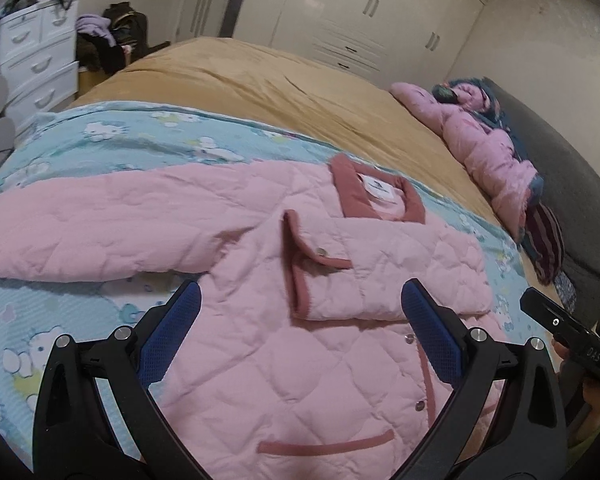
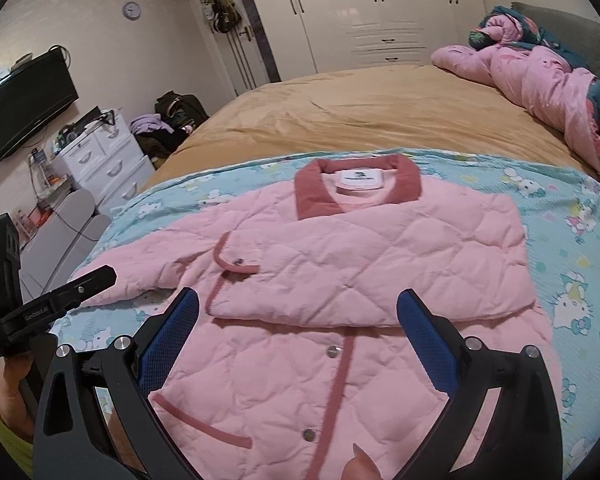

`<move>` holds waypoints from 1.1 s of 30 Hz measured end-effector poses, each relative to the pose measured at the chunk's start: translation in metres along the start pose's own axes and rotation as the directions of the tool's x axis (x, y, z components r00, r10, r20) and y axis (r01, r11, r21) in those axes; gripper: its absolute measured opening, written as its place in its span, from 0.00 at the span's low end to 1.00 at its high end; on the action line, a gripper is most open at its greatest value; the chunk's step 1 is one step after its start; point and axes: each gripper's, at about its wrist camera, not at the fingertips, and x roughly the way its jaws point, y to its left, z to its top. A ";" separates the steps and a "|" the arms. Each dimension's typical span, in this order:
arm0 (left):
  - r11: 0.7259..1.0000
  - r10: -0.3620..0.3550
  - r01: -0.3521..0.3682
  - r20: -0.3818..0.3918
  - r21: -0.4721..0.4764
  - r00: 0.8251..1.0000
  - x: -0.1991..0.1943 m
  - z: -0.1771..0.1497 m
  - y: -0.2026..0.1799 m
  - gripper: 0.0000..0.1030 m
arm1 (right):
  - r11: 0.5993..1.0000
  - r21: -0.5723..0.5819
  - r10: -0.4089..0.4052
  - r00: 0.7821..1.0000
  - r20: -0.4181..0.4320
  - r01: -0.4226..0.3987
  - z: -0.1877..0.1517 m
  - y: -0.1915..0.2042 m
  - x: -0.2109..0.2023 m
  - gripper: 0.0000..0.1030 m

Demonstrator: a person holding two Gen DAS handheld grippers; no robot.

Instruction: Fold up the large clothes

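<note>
1. Blue pads sit on the left hand-held gripper [image 1: 300, 312], whose two fingers stand wide apart with nothing between them, just above the pink jacket [image 1: 284, 344].
2. Same for the right hand-held gripper [image 2: 298, 316]: its fingers are spread wide and hold nothing, above the jacket's front.
3. White letters on the side of the right gripper, seen from the left wrist, read "DAS". The other gripper has small white writing too, but it is too blurry to read.
4. One white label [image 2: 360, 179] sits inside the dark pink collar [image 2: 356, 196]; its words are too small to read.
5. One jacket lies flat on the blue cartoon-cat blanket [image 2: 572, 264]. One sleeve [image 2: 364, 272] is folded across the chest, and the other sleeve [image 1: 112, 232] is stretched out to the side.
6. Three round snap buttons show in the right wrist view.
7. Beyond the blanket's far edge, the tan bedspread [image 2: 356, 116] is bare up to a pink quilt [image 2: 540, 84] bunched at the headboard side.
8. One white drawer chest [image 2: 104, 160] stands beside the bed.
</note>
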 end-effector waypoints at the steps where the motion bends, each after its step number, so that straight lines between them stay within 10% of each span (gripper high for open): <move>1: 1.000 0.002 -0.001 0.004 -0.011 1.000 -0.002 0.001 0.005 0.91 | 1.000 -0.002 0.003 1.000 0.000 -0.003 0.001 0.004 0.001 0.96; 33: 0.937 0.238 -0.218 0.042 -0.273 0.970 -0.035 -0.011 0.156 0.91 | 0.974 -0.141 0.168 0.984 -0.063 -0.176 0.026 0.148 0.071 0.96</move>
